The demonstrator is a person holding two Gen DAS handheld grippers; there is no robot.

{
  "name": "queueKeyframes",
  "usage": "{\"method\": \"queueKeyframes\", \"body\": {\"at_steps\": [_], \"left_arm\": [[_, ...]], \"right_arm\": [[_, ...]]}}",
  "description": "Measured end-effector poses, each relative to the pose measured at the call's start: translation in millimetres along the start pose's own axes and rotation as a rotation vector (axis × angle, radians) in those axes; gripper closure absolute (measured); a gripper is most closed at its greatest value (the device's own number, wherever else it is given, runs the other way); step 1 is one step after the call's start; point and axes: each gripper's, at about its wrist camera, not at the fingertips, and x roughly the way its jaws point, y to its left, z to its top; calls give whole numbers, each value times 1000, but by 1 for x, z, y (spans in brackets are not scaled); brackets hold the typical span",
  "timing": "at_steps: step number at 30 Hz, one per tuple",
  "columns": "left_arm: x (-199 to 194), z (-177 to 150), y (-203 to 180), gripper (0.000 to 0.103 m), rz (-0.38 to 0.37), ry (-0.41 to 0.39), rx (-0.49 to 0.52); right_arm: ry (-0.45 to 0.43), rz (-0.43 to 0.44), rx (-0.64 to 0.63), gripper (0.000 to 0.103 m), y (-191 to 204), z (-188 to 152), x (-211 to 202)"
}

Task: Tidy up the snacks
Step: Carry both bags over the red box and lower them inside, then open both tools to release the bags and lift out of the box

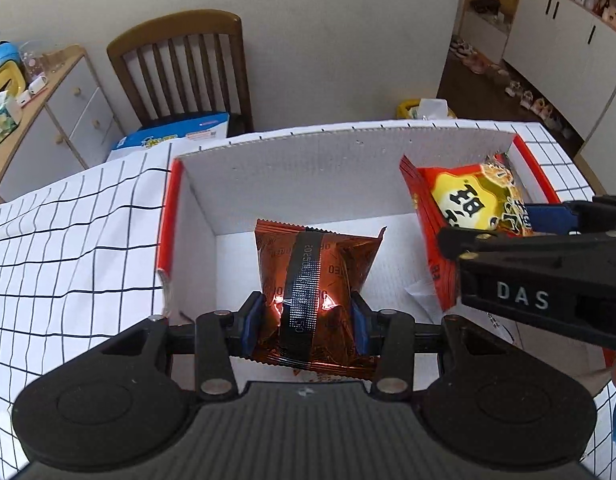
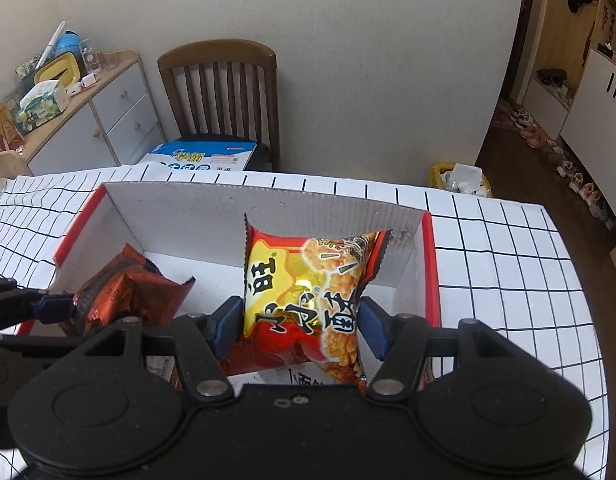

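Clearly both grippers are clamping snack packets over the open white box [image 2: 212, 208].

Gripped at mid-body, the left gripper [image 1: 306, 322] is pinching a copper foil packet [image 1: 312, 264] and the right gripper [image 2: 296, 326] a red-and-yellow rice-cracker bag [image 2: 308, 280]; both are looking light, air-puffed, crinkly and slick, with crushable contents. A grid-patterned tablecloth [image 2: 508, 260] is covering the table; a wooden chair [image 2: 224, 96] is standing against the wall.
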Motion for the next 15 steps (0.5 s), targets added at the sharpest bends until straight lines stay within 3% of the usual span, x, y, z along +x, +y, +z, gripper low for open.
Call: {"method": "queueKeyframes", "body": {"at_steps": [15], "left_arm": [[18, 1, -1, 57, -5, 58, 20]], "right_arm": [[35, -23, 25, 35, -5, -1, 13]]}}
